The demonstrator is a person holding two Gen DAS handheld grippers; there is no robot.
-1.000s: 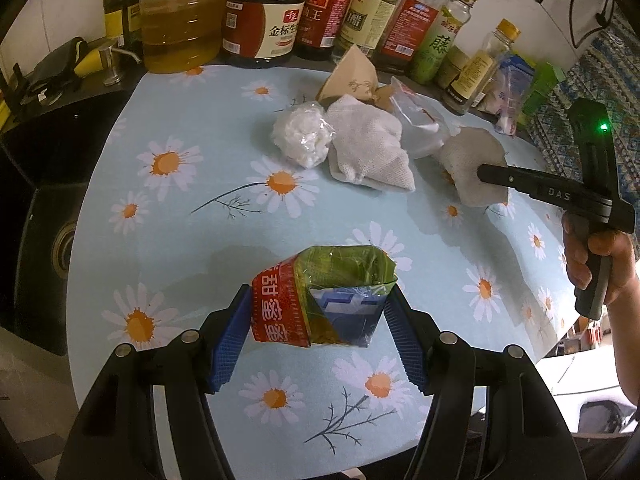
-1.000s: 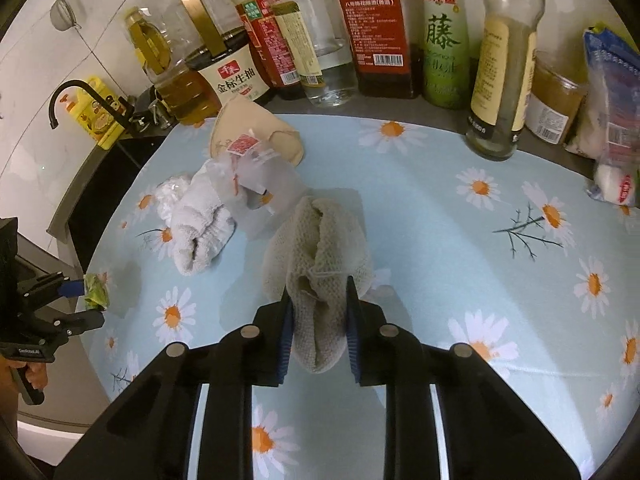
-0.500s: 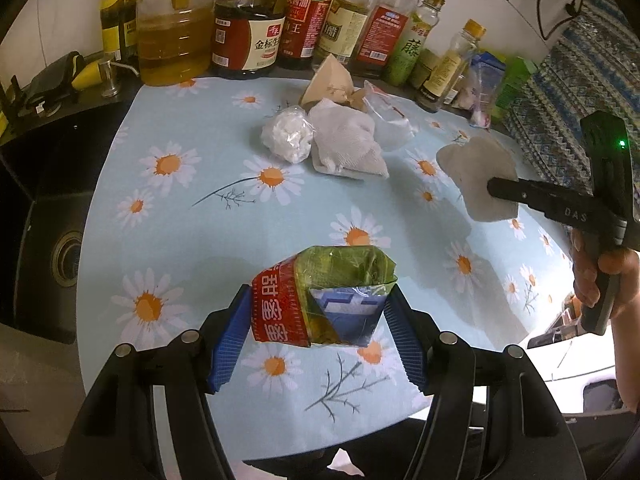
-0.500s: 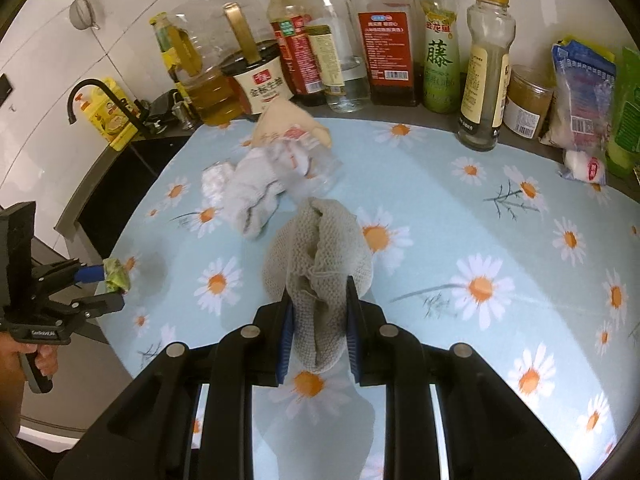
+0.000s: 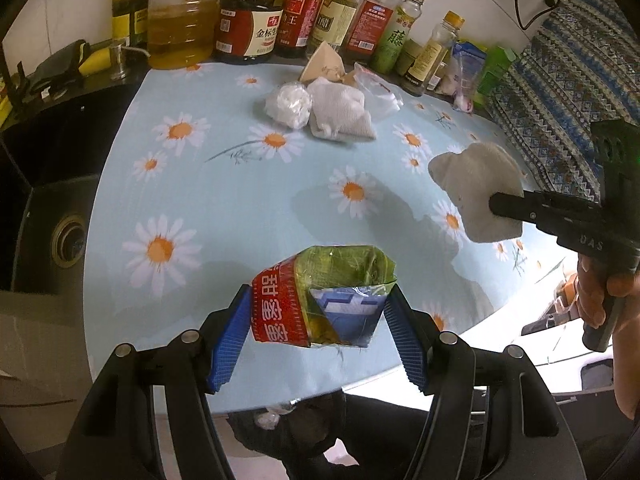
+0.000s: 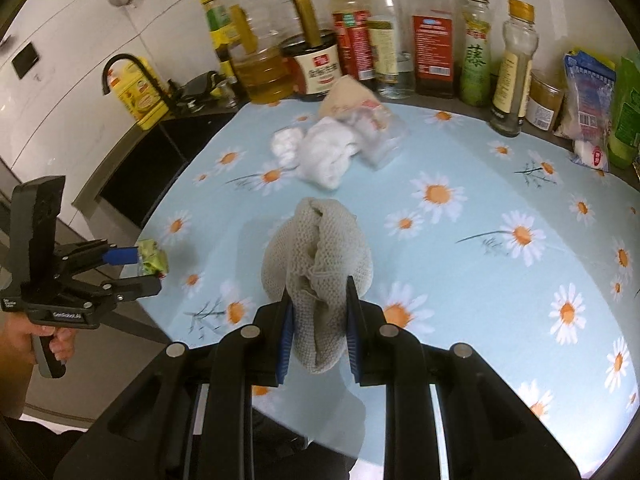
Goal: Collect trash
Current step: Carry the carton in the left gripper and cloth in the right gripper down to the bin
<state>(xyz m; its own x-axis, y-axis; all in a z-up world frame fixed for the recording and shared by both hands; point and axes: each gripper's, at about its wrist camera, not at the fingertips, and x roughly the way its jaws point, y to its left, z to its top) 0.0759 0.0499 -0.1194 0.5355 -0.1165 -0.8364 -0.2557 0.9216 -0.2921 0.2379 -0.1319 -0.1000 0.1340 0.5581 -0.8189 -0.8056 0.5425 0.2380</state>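
Trash is already in both grippers: the left gripper [image 5: 318, 320] has its jaws clamped on a crumpled green-and-red wrapper [image 5: 320, 300], the right gripper [image 6: 319, 320] squeezes a grey knitted rag [image 6: 318, 268], both held above the table's [image 5: 224, 208] near edge. Remaining litter, a white wad [image 5: 289, 105] and cloth bundle [image 5: 340, 114], lies ahead by the bottles [image 5: 244, 20].

Dim warm light, soft shadows, fisheye-bent edges, slight motion blur.
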